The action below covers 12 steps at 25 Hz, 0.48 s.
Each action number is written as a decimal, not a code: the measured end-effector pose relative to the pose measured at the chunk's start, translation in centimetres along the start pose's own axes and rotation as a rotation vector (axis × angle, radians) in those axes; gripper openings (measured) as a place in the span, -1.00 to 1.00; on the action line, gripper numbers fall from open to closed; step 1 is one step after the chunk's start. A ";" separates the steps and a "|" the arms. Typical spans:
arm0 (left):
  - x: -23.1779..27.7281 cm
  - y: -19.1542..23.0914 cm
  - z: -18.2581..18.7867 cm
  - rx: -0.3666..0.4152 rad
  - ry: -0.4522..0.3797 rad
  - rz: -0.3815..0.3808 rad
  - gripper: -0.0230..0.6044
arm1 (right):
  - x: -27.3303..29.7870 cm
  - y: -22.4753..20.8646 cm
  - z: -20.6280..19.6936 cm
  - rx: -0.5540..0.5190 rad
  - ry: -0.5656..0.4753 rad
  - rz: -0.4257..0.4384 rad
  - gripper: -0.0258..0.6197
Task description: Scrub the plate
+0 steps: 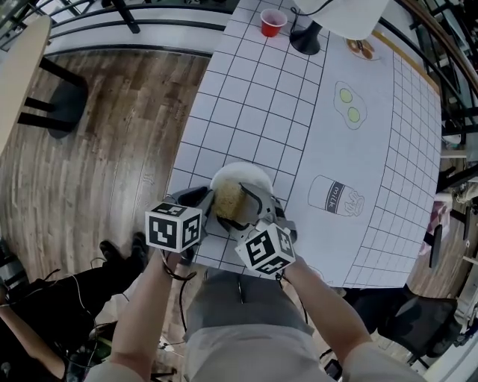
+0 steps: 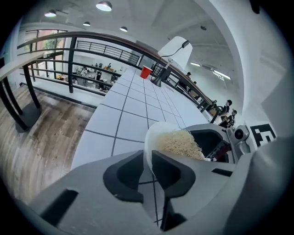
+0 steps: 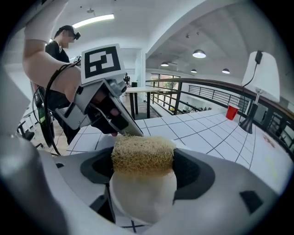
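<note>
plate (image 2: 150, 137) rim between left gripper (image 2: 147, 169) fingers (image 2: 171, 172), loofah (image 3: 143, 153) between right gripper (image 3: 144, 164) fingers (image 3: 190, 173)

**A:** Count's coming in: one white plate (image 1: 243, 177), one loofah scrubber (image 1: 229, 198).

**B:** Two grippers at the plate, the left gripper (image 2: 147, 167) and the right gripper (image 3: 143, 169). Far beyond the plate there's one red cup (image 1: 272, 22), with one lamp (image 1: 306, 37) beside it.

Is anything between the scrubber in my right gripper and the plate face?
Nothing visible. The loofah scrubber in the right gripper sits against the plate. The left gripper clamps the plate's rim at one edge, clear of the face being scrubbed.
</note>
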State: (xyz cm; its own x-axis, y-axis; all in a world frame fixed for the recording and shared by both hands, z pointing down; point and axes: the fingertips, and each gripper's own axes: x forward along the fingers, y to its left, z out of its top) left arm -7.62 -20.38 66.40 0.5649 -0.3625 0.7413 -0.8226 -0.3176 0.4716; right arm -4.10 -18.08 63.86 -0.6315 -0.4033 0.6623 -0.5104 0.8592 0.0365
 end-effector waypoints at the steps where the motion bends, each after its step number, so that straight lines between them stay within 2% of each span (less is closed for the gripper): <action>1: 0.0 -0.1 0.0 -0.001 -0.001 -0.003 -0.71 | -0.2 -0.1 -0.2 -0.005 0.004 -0.004 0.23; 8: 0.0 -0.2 0.0 0.013 -0.002 -0.003 -0.71 | -2.3 -1.6 -2.2 -0.060 0.057 -0.071 0.23; 12: 0.0 -0.1 -0.1 0.017 0.001 0.000 -0.71 | -3.9 -3.0 -4.0 -0.006 0.063 -0.135 0.23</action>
State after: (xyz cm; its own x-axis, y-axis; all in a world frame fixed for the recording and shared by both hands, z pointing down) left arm -7.52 -20.31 66.40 0.5651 -0.3617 0.7415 -0.8213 -0.3322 0.4639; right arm 2.25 -17.76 64.17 -0.5193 -0.4947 0.6968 -0.5845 0.8005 0.1327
